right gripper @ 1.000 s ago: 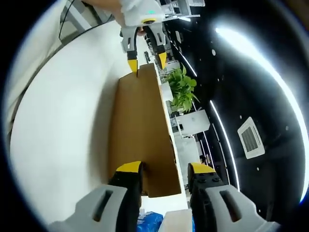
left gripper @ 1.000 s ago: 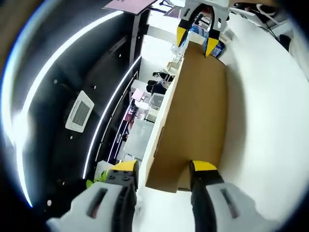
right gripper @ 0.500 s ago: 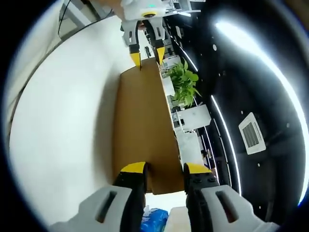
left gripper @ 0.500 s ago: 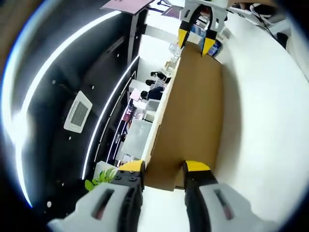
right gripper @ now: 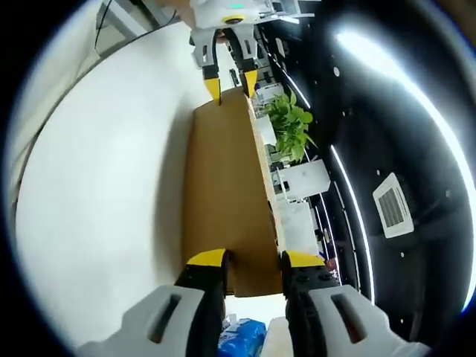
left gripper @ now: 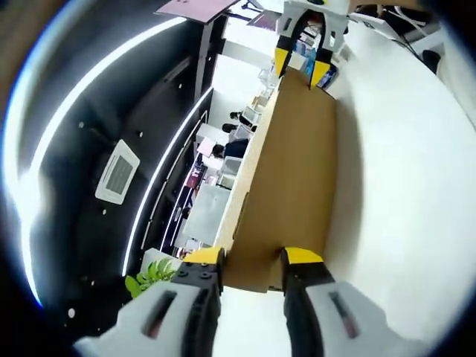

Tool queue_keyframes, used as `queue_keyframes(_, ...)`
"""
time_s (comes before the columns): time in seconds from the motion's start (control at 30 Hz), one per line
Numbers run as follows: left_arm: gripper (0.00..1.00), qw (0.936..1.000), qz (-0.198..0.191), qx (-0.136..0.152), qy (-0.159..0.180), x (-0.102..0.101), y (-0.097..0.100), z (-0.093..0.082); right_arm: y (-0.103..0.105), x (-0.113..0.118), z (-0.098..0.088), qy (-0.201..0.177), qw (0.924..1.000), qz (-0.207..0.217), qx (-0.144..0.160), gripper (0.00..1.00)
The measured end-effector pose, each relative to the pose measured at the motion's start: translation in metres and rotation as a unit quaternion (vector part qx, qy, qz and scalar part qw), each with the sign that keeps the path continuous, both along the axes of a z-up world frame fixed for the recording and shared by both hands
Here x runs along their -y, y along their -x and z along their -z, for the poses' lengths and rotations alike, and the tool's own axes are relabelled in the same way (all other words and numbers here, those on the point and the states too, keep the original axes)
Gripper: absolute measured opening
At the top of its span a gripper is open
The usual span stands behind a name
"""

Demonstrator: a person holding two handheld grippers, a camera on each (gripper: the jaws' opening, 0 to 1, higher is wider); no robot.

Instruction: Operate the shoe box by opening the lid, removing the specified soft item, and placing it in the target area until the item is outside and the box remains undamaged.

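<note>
The brown cardboard shoe box lid stretches lengthwise away from my left gripper, whose yellow-tipped jaws are shut on its near end. At the lid's far end, my right gripper pinches the other short edge. In the right gripper view the same lid runs from my right gripper, shut on its near end, up to the left gripper at the far end. The inside of the box and any soft item are hidden.
A white table lies beside the lid, seen again as the table in the right gripper view. A green plant and office desks stand beyond. A blue packet sits near my right jaws. Cables trail at the table's far edge.
Both grippers' jaws have closed in from a wider gap onto the lid's two ends. Both views have shifted slightly.
</note>
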State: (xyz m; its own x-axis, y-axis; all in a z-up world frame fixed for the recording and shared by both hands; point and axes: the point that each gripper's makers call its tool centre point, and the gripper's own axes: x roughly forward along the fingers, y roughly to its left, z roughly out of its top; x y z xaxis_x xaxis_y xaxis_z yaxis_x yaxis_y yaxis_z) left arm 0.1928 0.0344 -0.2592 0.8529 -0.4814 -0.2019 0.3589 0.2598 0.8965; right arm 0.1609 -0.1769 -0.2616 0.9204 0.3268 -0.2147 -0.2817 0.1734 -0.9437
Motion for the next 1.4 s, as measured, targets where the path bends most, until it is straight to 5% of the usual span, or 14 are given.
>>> queue_keyframes(0.13, 0.3, 1.0, 0.002, -0.006, -0.006, 0.0, 0.0, 0.007, 0.0, -0.001, 0.005, -0.041, 0.999, 0.009, -0.015, 0.28)
queue_keyframes(0.33, 0.29, 0.9997, 0.007, -0.021, 0.013, 0.0, 0.001, 0.005, 0.001, -0.003, 0.006, -0.021, 0.9996, 0.018, -0.005, 0.28)
queue_keyframes(0.57, 0.3, 0.9993, 0.007, -0.013, 0.035, 0.001, 0.001, 0.005, 0.002, -0.002, 0.004, -0.043, 0.9988, 0.02, -0.015, 0.28)
queue_keyframes(0.67, 0.3, 0.9968, 0.008, -0.032, 0.073, 0.002, 0.002, 0.002, 0.002, -0.004, 0.006, -0.056, 0.998, 0.02, -0.023, 0.33)
queue_keyframes(0.73, 0.3, 0.9979, 0.008, -0.022, 0.06, 0.002, 0.001, 0.003, 0.003, -0.006, 0.013, -0.035, 0.9987, 0.025, -0.026, 0.39)
queue_keyframes(0.83, 0.3, 0.9968, 0.01, -0.03, 0.074, 0.001, 0.001, 0.002, 0.003, -0.008, 0.013, -0.069, 0.9965, 0.028, -0.038, 0.45)
queue_keyframes(0.93, 0.29, 0.9897, 0.014, -0.061, 0.128, 0.002, 0.003, -0.001, 0.005, -0.011, 0.009, -0.111, 0.9921, 0.026, -0.053, 0.43)
queue_keyframes(1.03, 0.29, 0.9742, 0.034, -0.107, 0.196, 0.005, 0.009, -0.005, 0.009, -0.015, -0.001, -0.145, 0.9878, 0.014, -0.056, 0.4)
queue_keyframes(1.13, 0.34, 0.955, 0.038, -0.147, 0.255, 0.004, 0.012, -0.009, 0.014, -0.021, -0.006, -0.219, 0.9722, 0.009, -0.082, 0.34)
queue_keyframes(1.2, 0.33, 0.9256, 0.036, -0.2, 0.319, 0.005, 0.016, -0.011, 0.017, -0.023, -0.009, -0.278, 0.9544, 0.013, -0.107, 0.26)
queue_keyframes(1.27, 0.31, 0.8941, 0.059, -0.227, 0.381, 0.009, 0.02, -0.023, 0.018, -0.023, -0.015, -0.323, 0.939, 0.006, -0.117, 0.31)
queue_keyframes(1.3, 0.3, 0.8726, 0.068, -0.24, 0.42, 0.008, 0.022, -0.03, 0.018, -0.024, -0.014, -0.358, 0.924, 0.0, -0.135, 0.36)
queue_keyframes(1.33, 0.3, 0.8516, 0.074, -0.254, 0.452, 0.008, 0.023, -0.037, 0.017, -0.023, -0.014, -0.368, 0.9196, 0.003, -0.138, 0.4)
queue_keyframes(1.4, 0.37, 0.8482, 0.076, -0.259, 0.456, 0.01, 0.024, -0.04, 0.016, -0.025, -0.016, -0.389, 0.9098, 0.003, -0.146, 0.43)
